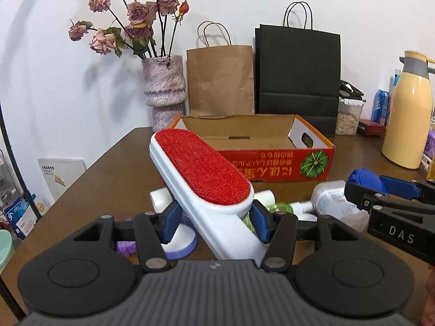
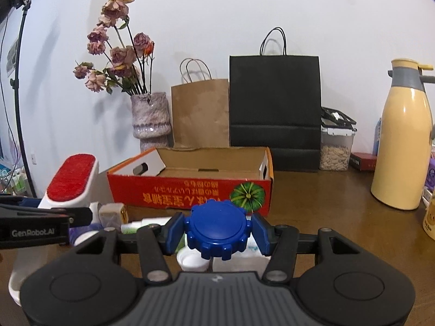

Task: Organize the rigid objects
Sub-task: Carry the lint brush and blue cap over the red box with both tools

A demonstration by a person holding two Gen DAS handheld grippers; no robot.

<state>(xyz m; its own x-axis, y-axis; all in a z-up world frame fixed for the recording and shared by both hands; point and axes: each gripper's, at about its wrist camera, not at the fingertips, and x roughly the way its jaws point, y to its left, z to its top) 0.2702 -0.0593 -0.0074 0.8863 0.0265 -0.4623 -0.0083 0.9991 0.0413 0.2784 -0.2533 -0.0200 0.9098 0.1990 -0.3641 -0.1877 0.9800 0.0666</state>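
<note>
My left gripper (image 1: 214, 221) is shut on a white lint brush (image 1: 202, 171) with a red pad, held tilted above the table; the brush also shows in the right wrist view (image 2: 71, 179). My right gripper (image 2: 216, 231) is shut on a round blue ridged lid (image 2: 217, 229), also seen in the left wrist view (image 1: 365, 178). An open red cardboard box (image 1: 274, 163) stands on the brown table just behind both grippers, empty inside; it also shows in the right wrist view (image 2: 190, 193). Small bottles (image 1: 330, 197) and a white cap (image 2: 191, 260) lie below the grippers.
Against the wall stand a vase of dried roses (image 1: 164, 89), a brown paper bag (image 1: 220, 78), a black paper bag (image 1: 297, 76) and a clear food container (image 1: 349, 116). A yellow thermos jug (image 1: 409, 111) stands at the right. A purple-rimmed round lid (image 1: 180, 243) lies under the left gripper.
</note>
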